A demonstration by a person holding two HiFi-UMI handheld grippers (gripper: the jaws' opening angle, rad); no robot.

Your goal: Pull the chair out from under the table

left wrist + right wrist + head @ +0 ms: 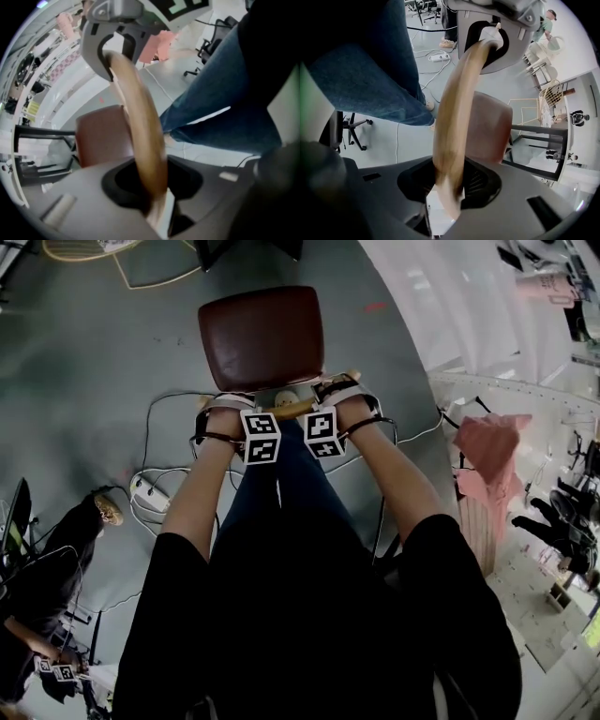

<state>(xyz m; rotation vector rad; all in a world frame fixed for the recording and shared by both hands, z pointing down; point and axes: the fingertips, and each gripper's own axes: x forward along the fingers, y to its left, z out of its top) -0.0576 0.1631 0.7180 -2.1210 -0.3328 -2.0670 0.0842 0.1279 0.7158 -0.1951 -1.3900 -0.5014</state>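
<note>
The chair has a dark brown seat (262,337) and a curved wooden back rail (292,409); it stands on the grey floor just in front of me. My left gripper (216,413) is shut on the rail's left end and my right gripper (349,392) on its right end. In the left gripper view the rail (140,131) runs from my left gripper (154,192) up to the right gripper (115,42). The right gripper view mirrors this: the rail (454,108) passes from the right gripper (447,187) up to the left gripper (492,33). The dark table frame (42,136) stands beyond the seat.
A power strip with cables (150,491) lies on the floor left of my legs. A pink cloth on a stand (492,451) and white counters are at the right. A person (56,568) sits at the lower left. An office chair base (351,129) stands behind me.
</note>
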